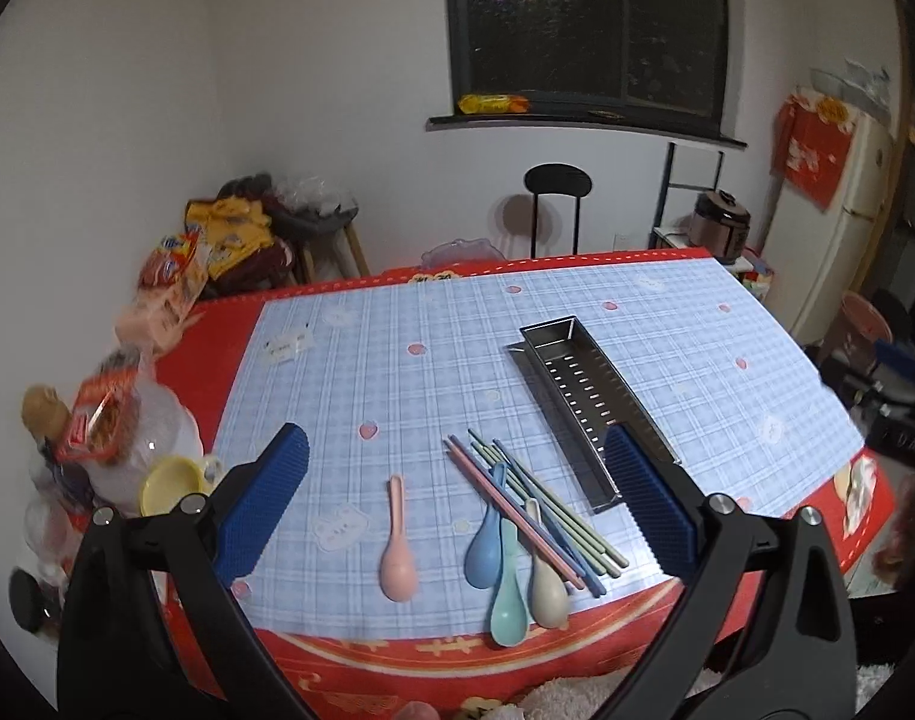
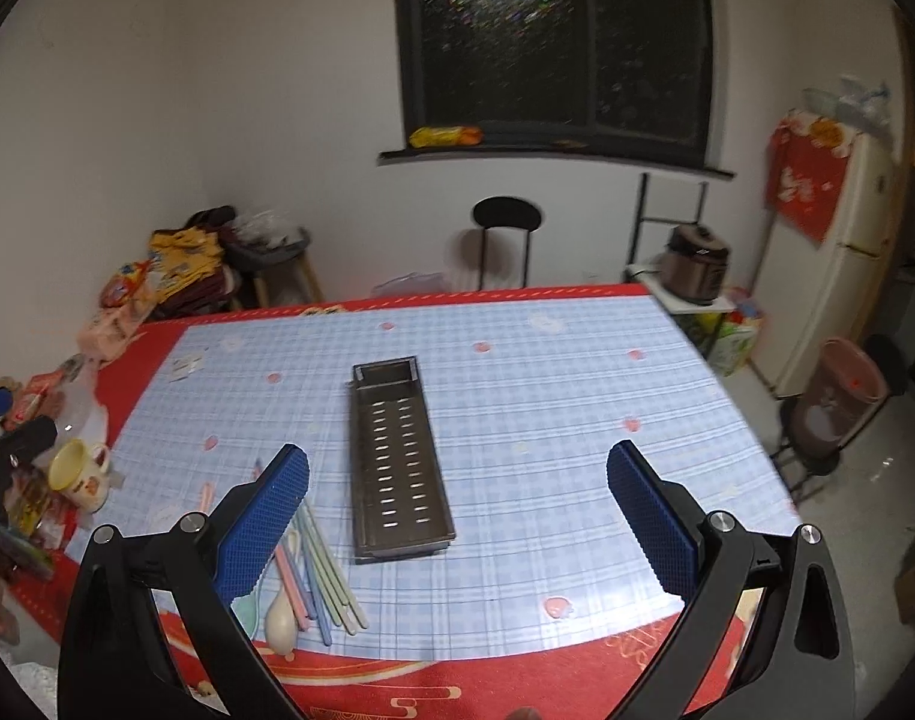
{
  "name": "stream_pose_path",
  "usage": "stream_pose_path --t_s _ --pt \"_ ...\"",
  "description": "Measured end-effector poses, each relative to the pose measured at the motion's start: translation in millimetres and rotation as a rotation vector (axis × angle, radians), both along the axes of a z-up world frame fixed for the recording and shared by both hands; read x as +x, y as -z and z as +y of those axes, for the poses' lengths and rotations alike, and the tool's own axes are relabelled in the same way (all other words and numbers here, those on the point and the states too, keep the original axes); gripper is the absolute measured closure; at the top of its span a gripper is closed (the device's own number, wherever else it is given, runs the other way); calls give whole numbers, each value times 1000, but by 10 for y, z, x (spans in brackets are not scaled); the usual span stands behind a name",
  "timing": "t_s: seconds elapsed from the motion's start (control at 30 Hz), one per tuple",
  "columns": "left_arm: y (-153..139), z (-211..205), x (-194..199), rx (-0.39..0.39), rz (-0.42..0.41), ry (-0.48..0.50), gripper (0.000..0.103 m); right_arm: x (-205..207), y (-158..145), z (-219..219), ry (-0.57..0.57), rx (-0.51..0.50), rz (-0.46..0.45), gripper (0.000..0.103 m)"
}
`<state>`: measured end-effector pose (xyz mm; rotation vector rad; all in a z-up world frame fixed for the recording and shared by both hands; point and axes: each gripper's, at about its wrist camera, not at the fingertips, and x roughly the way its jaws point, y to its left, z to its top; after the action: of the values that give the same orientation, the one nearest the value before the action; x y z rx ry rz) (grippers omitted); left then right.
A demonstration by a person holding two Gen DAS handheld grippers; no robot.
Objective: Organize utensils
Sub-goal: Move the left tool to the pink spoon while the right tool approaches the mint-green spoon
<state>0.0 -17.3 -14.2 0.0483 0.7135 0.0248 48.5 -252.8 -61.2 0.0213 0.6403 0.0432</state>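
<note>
While both grippers gape empty, chopsticks [image 1: 535, 510] lie beside tray [image 1: 595, 402].

Dim indoor light, black night window [image 2: 553, 42]. Strong fisheye bending and dark corners around it; motion blur smearing clutter far left of window.

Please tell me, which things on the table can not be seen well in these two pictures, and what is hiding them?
- Metal tray: in the left wrist view its near end is behind a blue finger pad.
- Spoons and chopsticks: in the right wrist view a finger pad covers much of them, so no count is possible.
- Packets at the table's left edge: blurred in the left wrist view, labels unreadable.
</note>
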Motion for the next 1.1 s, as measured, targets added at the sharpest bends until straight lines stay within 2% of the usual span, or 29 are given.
stream_pose_path --t_s 0.27,0.53,0.6,0.67,0.77,0.9,0.97,1.0,1.07,1.1 --pt "238 113 -23 25 38 -146 6 363 453 4 -193 31 112 5" --pt "754 591 -70 1 158 -257 6 593 872 379 -329 20 234 5" --pt "884 746 -15 -54 188 -231 6 624 928 478 -339 10 260 5" --pt "984 850 34 -66 205 -223 6 683 1015 592 -312 -28 280 5" --pt "1171 1000 166 -39 238 -190 6 762 1102 680 -289 13 337 5" --pt "1395 1242 350 -130 292 -161 6 808 1234 851 -289 44 402 6" --pt "1526 1332 452 -127 317 -145 7 807 1288 947 -296 56 424 7" --pt "1587 1347 493 -123 328 -136 8 805 1321 999 -297 65 439 11" --pt "1704 1385 552 -124 354 -112 19 814 1380 1089 -303 76 470 17" --pt "1748 1399 569 -128 366 -102 21 821 1415 1135 -304 77 487 20"
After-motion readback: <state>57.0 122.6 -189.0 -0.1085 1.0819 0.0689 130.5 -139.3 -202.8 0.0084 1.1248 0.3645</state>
